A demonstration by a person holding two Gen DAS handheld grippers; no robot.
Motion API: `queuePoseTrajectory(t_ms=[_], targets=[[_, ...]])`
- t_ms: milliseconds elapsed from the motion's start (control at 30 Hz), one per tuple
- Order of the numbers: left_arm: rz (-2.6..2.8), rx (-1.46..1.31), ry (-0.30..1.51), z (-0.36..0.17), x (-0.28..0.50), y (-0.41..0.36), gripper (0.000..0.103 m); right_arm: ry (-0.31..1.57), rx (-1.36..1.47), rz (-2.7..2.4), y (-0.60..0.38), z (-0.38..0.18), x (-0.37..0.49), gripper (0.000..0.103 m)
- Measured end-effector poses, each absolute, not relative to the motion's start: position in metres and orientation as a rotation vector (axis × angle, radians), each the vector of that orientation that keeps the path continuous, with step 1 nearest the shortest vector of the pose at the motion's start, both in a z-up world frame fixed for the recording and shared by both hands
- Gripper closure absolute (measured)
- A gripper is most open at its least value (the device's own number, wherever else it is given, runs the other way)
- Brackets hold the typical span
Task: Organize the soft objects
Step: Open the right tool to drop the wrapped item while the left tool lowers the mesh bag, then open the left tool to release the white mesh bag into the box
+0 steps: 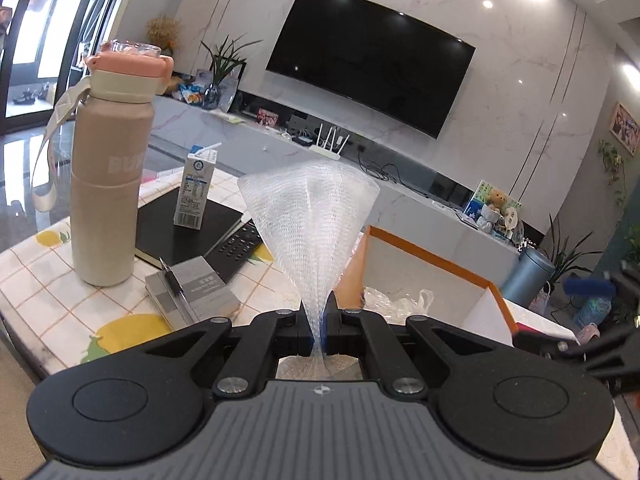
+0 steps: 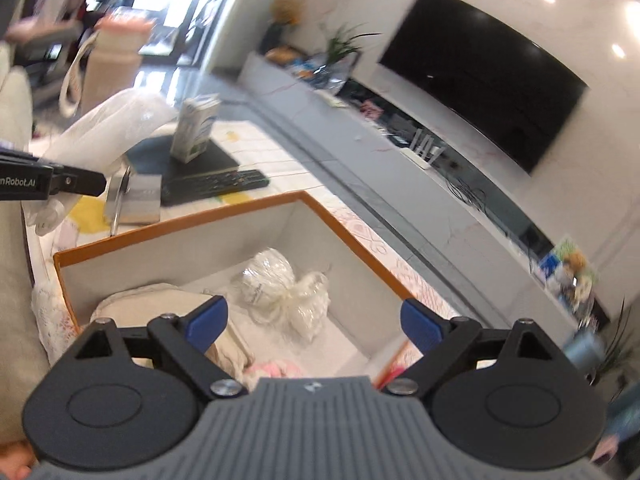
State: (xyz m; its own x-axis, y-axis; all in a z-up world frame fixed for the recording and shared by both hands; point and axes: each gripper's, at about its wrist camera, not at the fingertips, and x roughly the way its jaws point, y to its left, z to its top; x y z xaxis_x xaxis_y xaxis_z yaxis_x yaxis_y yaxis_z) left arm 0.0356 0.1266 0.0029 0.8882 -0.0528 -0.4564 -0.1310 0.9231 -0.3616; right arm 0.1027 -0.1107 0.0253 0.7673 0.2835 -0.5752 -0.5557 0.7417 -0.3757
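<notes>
My left gripper [image 1: 319,305] is shut on the narrow end of a white foam net sleeve [image 1: 310,216], which fans out upward above the jaws. In the right wrist view the same gripper [image 2: 80,184] reaches in from the left with the net [image 2: 112,124] blurred above it. My right gripper [image 2: 316,322] stands wide open over an orange-rimmed white box [image 2: 180,224], and nothing is between its blue pads [image 2: 208,320]. Inside the box lie a crumpled clear plastic bag [image 2: 280,288], a beige cloth [image 2: 160,304] and something pink [image 2: 276,370].
On the checked tablecloth left of the box [image 1: 424,256] stand a beige bottle with a pink lid [image 1: 108,184] and a milk carton [image 1: 196,192] on a black notebook. A remote [image 1: 240,248] and a grey box with a pen [image 1: 192,292] lie nearby. A TV wall is behind.
</notes>
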Motion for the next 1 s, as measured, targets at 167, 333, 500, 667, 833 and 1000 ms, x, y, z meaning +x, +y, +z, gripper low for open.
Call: queuePoseTrajectory(t_ms=[167, 333, 500, 667, 833, 1000], targets=[[0.032, -0.468, 0.539, 0.003, 0.049, 0.110, 0.100, 0.500, -0.486, 0.421, -0.146, 0.009, 0.097, 0.011], [-0.007, -0.381, 0.556, 0.008, 0.071, 0.058, 0.100, 0.465, -0.398, 0.395, -0.171, -0.005, 0.091, 0.011], [-0.070, -0.234, 0.585, 0.008, 0.099, 0.005, 0.100, 0.484, -0.355, 0.409, -0.178, -0.018, 0.101, 0.011], [-0.098, -0.124, 0.663, 0.000, 0.132, -0.025, 0.100, 0.506, -0.311, 0.431, -0.190, -0.026, 0.107, 0.011], [-0.118, -0.053, 0.725, -0.017, 0.151, -0.046, 0.099, 0.507, -0.245, 0.406, -0.207, -0.025, 0.114, 0.011], [-0.113, -0.052, 0.725, -0.023, 0.154, -0.056, 0.071, 0.516, -0.237, 0.398, -0.211, -0.027, 0.116, 0.011]])
